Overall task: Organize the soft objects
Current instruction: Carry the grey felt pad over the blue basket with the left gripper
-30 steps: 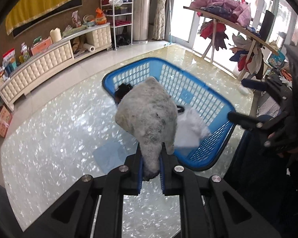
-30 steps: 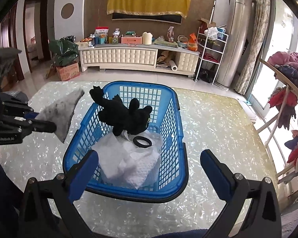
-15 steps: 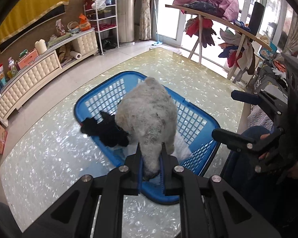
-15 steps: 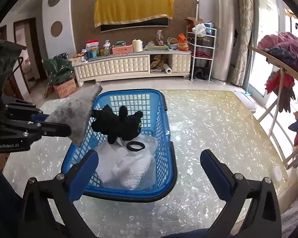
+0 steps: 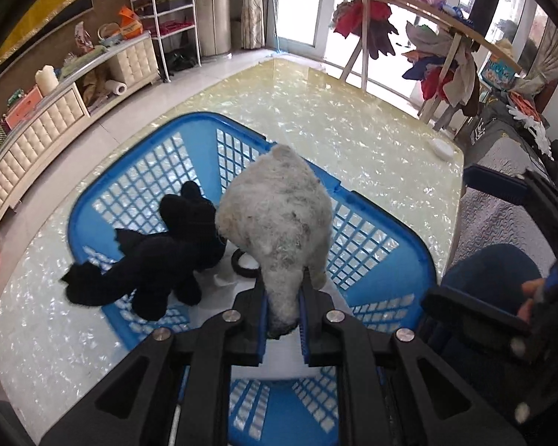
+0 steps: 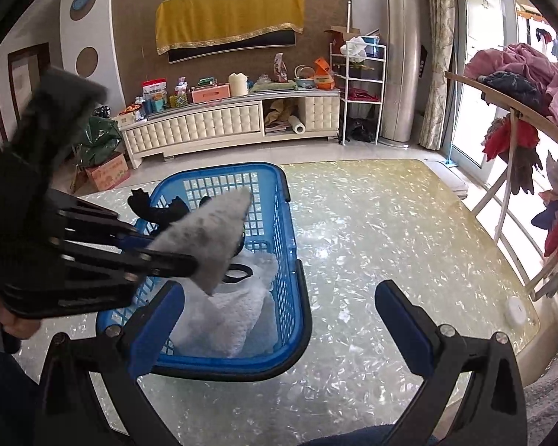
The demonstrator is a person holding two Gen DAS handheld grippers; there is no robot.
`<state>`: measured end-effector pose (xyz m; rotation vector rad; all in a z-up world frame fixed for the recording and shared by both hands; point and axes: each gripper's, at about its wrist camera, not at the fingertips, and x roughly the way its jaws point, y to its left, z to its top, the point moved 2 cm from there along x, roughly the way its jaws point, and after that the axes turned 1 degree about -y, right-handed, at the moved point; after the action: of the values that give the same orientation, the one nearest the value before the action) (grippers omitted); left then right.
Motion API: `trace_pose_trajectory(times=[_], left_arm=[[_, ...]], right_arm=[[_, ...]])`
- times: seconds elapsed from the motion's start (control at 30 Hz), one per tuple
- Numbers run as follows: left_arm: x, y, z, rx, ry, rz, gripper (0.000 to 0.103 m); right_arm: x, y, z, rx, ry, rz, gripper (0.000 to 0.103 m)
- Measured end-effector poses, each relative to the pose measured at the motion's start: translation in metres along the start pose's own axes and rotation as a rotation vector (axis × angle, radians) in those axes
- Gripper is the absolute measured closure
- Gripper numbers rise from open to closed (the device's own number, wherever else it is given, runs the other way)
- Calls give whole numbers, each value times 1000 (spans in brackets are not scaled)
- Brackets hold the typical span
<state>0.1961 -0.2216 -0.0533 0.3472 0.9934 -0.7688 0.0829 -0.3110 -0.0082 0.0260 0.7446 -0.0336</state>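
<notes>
A fluffy grey-white soft piece (image 5: pixel 279 223) is held above the blue plastic lattice basket (image 5: pixel 137 186).

The left gripper (image 5: pixel 283 316) is tilted steeply down and clamped on the piece's narrow end; the right gripper (image 6: pixel 279 319) is kept spread apart and empty beside the basket, over the pearly tabletop (image 6: pixel 390 223). Counted inside the basket: one black plush toy (image 5: pixel 160 260), one white textured cloth (image 6: pixel 234 319), one black ring (image 5: pixel 241 265), partly hidden by the held piece.

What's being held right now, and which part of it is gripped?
The left gripper pinches the grey fluffy toy by its narrow end, above the blue basket. The right gripper is open and empty.
</notes>
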Motion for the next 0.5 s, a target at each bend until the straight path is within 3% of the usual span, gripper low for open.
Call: trace_pose_trajectory(times=[0.33, 0.5], left_arm=[[47, 7, 9, 8, 80, 7, 91], [50, 6, 13, 42, 87, -1, 91]], right_arm=[[4, -6, 0, 27, 25, -29, 0], [8, -11, -1, 47, 49, -66, 0]])
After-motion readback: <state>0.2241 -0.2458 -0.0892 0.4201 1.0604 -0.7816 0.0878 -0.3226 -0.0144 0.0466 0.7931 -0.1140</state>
